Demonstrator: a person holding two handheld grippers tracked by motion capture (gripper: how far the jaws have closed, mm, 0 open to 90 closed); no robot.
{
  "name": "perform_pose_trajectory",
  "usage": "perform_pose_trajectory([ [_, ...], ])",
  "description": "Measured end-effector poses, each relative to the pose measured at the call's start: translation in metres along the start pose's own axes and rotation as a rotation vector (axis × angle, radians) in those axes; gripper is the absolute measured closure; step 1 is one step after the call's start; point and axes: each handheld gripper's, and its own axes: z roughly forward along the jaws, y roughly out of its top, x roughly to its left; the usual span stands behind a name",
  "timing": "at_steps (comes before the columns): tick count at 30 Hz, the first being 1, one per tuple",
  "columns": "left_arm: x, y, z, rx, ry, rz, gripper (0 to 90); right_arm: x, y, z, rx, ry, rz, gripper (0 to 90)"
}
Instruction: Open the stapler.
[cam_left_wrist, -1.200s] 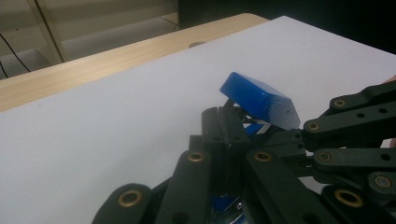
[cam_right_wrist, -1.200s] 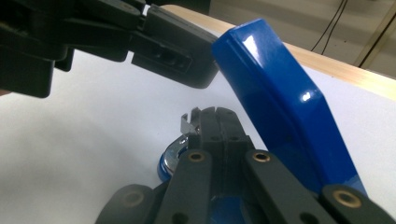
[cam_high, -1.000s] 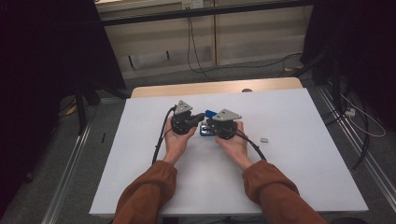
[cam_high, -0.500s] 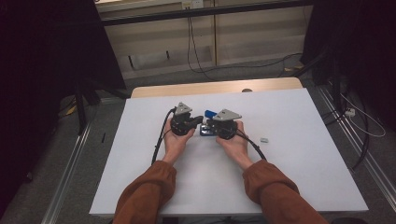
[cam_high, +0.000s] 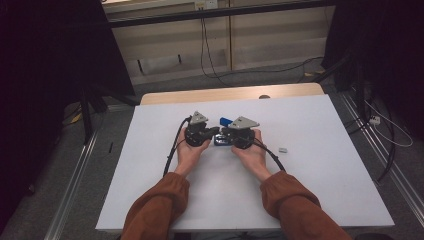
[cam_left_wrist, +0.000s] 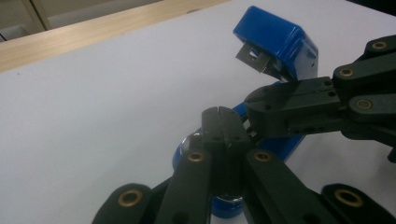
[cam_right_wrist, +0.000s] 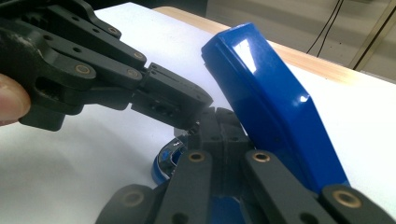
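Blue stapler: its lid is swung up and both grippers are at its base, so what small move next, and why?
Probably ease the left gripper a little away. Both grippers are shut, tips meeting over the blue stapler base, crowding the right gripper.

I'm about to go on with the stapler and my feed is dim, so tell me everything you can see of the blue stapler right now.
The glossy blue plastic stapler lies mid-table on the white table sheet, hinged wide open: its top arm tilts up and shows a grey metal magazine end. Its blue base, with a shiny metal part, sits low beneath both sets of fingers. The left gripper and right gripper, both shut, meet over that base; actual contact is hard to tell.
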Motion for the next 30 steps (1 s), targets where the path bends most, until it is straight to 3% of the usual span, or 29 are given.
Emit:
perform_pose_trajectory([
  [12,0.0,-0.004,0.003,0.016,0.013,0.016,90.0,0.002,0.001,0.001,-0.012,-0.008,-0.011,90.0],
  [21,0.001,-0.006,0.004,0.006,0.005,0.002,90.0,0.005,0.008,0.004,-0.034,-0.017,-0.014,90.0],
  [24,0.001,-0.006,0.003,0.006,0.004,0.001,90.0,0.006,0.009,0.004,-0.031,-0.033,-0.042,90.0],
  [30,0.001,-0.007,0.003,0.001,0.007,0.003,90.0,0.003,0.011,0.002,-0.041,-0.039,-0.03,90.0],
])
